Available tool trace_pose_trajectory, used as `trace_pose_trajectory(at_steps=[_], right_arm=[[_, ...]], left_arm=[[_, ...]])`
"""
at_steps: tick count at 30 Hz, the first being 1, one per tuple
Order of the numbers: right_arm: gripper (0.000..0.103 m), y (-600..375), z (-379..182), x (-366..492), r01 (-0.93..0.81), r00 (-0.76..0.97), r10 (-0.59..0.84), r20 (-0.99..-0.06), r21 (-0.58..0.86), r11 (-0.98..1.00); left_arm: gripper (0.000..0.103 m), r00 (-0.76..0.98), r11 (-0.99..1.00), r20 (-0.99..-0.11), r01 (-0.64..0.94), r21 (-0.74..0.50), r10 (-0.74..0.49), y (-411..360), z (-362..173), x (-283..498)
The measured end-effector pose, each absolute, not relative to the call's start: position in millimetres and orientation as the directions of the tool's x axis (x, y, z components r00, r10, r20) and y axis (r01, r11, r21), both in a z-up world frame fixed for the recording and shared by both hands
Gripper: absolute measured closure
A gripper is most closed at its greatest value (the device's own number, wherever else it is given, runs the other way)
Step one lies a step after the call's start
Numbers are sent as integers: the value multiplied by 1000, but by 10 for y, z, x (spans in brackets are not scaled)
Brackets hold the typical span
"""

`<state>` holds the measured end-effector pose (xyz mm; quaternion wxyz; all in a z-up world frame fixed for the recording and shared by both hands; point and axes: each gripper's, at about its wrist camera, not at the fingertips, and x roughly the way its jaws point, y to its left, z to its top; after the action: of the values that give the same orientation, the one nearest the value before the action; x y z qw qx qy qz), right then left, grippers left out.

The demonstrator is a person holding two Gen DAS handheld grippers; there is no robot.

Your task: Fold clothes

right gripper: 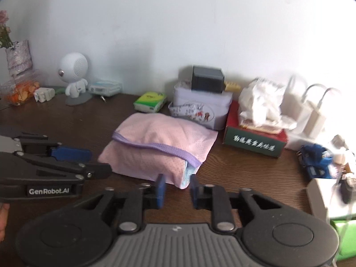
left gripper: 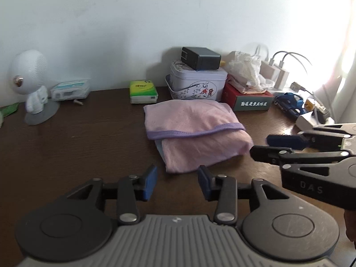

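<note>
Here the left gripper (left gripper: 177, 183) has its two blue pads apart, and nothing sits between them. Only the brown table (left gripper: 77, 146) shows in the gap. The right gripper (right gripper: 176, 191) is the same: its jaws stand apart with nothing in them. Both point down at the table, side by side. Each one shows from the side in the other's view, and there too the pads are parted.

Just past the fingertips lies the pink cloth (left gripper: 193, 131). It is folded into a thick, soft bundle with a purple edge (left gripper: 195, 131) running across its top. A bit of light blue peeks out at one corner (right gripper: 188, 175). The cloth rests flat on the table, and neither gripper touches it.

Behind the cloth stands a pale tin box (left gripper: 198, 82) with little pictures on it. A dark grey block (left gripper: 201, 58) sits on top of the tin. Beside the tin is a red and green box (left gripper: 251, 100) with crumpled white paper (left gripper: 249, 71) on it. A green tissue pack (left gripper: 143, 91) lies on the other side of the tin, near the wall.

Farther off stands a small white robot toy (left gripper: 31, 82) with a big round head. White chargers (right gripper: 309, 113) with cables are in the bright corner. Some blue things (left gripper: 290, 103) lie near them, too blurry to name. A white wall (left gripper: 133, 22) runs behind it all.
</note>
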<state>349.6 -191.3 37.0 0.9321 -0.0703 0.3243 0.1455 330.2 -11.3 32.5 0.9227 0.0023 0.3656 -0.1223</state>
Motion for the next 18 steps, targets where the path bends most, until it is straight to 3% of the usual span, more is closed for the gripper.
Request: trace_pose_trajectory(at_steps=[3, 4, 6, 10, 13, 18], right_arm=[[55, -1971, 576, 3011, -272, 788, 202, -582, -35, 962], [50, -1998, 616, 2832, -268, 785, 204, -585, -24, 963], [43, -2056, 664, 2461, -258, 770, 213, -601, 12, 966], [14, -2174, 575, 1597, -198, 738, 242, -630, 141, 970], [13, -2106, 463, 1018, -172, 741, 217, -636, 134, 976], [9, -1984, 242, 331, -109, 751, 146, -644, 97, 989]], left_arm=[[44, 712, 974, -668, 207, -95, -216, -49, 496, 2868], [32, 722, 975, -661, 204, -84, -208, -22, 523, 2663], [21, 735, 980, -653, 189, -62, -183, 28, 519, 2194], [15, 714, 987, -685, 149, -56, -147, 103, 376, 1333], [2, 728, 991, -673, 116, -60, -126, 138, 283, 756], [0, 766, 997, -639, 76, -16, -69, 113, 208, 154]])
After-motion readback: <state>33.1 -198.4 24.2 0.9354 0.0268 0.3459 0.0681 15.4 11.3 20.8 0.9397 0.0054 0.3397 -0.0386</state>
